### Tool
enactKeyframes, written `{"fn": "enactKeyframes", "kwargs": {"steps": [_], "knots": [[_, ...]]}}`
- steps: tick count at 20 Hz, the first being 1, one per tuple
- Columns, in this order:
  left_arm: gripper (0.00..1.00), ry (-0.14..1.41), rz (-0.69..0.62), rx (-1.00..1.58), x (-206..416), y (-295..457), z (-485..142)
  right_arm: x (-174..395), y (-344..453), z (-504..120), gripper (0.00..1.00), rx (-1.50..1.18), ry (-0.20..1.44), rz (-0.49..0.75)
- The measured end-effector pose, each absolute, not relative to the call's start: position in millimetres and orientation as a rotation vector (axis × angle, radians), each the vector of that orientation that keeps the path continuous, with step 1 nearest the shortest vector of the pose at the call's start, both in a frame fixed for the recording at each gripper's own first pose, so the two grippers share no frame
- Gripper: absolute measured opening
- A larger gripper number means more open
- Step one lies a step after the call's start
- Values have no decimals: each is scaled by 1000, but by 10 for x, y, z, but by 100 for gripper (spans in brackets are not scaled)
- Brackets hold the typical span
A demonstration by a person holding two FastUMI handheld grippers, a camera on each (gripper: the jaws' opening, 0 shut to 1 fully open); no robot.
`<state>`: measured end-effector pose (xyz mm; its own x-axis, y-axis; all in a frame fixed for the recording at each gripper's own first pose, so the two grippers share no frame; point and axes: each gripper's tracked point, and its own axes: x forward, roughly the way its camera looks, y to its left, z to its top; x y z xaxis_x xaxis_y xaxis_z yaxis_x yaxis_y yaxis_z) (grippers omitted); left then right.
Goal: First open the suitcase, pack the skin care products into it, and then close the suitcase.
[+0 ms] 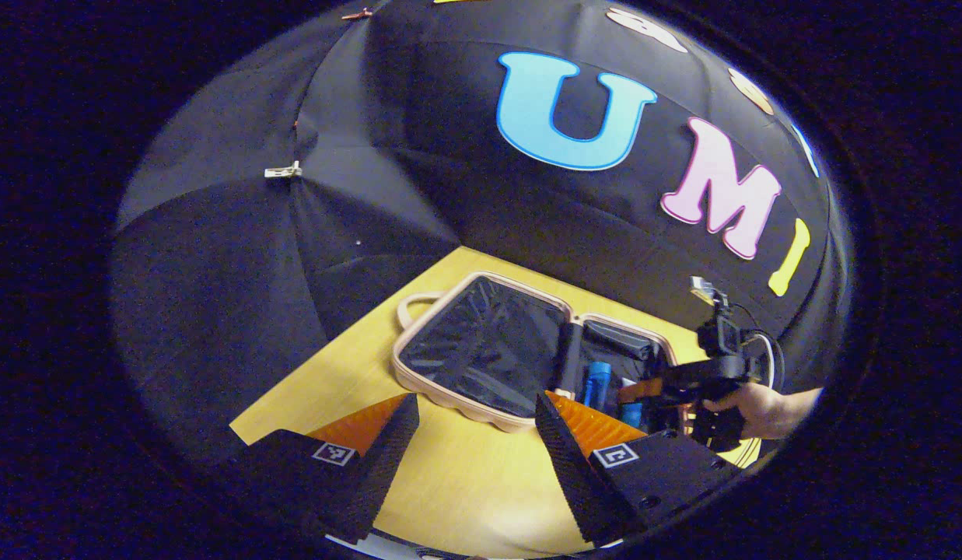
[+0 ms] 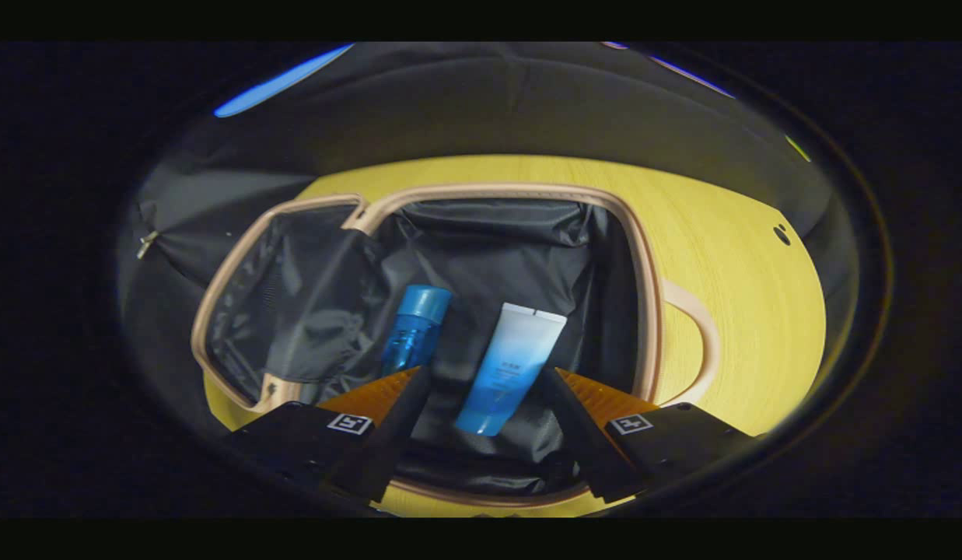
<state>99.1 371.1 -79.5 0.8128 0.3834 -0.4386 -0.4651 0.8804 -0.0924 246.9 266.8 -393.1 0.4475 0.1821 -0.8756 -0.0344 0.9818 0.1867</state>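
- Surface (image 1: 457, 482): yellow wood-grain top, carrying the suitcase; a small dark hole (image 2: 781, 233) near its far edge in the right gripper view.
- Suitcase (image 1: 481, 350): lies open and flat on the surface, beige rim, black lining in both halves. A beige handle loop (image 1: 407, 307) sticks out at one end (in the right gripper view a matching loop (image 2: 702, 342) shows on the half holding the products). A dark hinge strip (image 1: 570, 354) runs between the two halves.
- Left claw (image 1: 477, 435): hangs above the surface on the near side of the suitcase, fingers spread wide, nothing between them.
- Right claw (image 2: 484, 412): over the open suitcase half, fingers wide apart, gripping nothing; the tube lies between and beyond the tips, apart from both. In the left gripper view this same claw (image 1: 644, 389) is seen farther off, reaching over the suitcase's right-hand half, held by a hand (image 1: 753, 408) with a cable looping behind it.
- Tube (image 2: 512, 365): white fading to blue, lying on the lining inside the suitcase, cap end nearest the claw.
- Blue bottle (image 2: 414, 330): translucent blue with a blue cap, lying inside the same half just beside the tube, not touching it; also visible in the left gripper view (image 1: 597, 381).
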Motion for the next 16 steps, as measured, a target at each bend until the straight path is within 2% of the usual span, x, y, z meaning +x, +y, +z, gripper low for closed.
{"fn": "enactKeyframes", "kwargs": {"steps": [4, 5, 6, 7, 8, 12, 16], "knots": [[95, 465, 569, -188, 1230, 4587, -985, 2333, 2657, -3376, 97, 145, 914, 249], [95, 456, 578, -214, 1343, 4741, -990, 2286, 2637, -3255, 89, 147, 873, 266], [96, 444, 565, -249, 1474, 4862, -975, 2218, 2593, -3140, 100, 160, 830, 279], [95, 463, 533, -284, 1613, 4945, -1013, 2099, 2545, -3052, 91, 188, 794, 286], [95, 479, 536, -300, 1705, 5096, -1069, 2005, 2488, -2974, 98, 214, 764, 284], [96, 493, 512, -458, 2262, 5430, -1335, 1430, 2000, -2839, 98, 171, 719, 241], [95, 575, 565, -647, 2623, 5715, -1670, 922, 1729, -2702, 97, -9, 651, 282]]}}
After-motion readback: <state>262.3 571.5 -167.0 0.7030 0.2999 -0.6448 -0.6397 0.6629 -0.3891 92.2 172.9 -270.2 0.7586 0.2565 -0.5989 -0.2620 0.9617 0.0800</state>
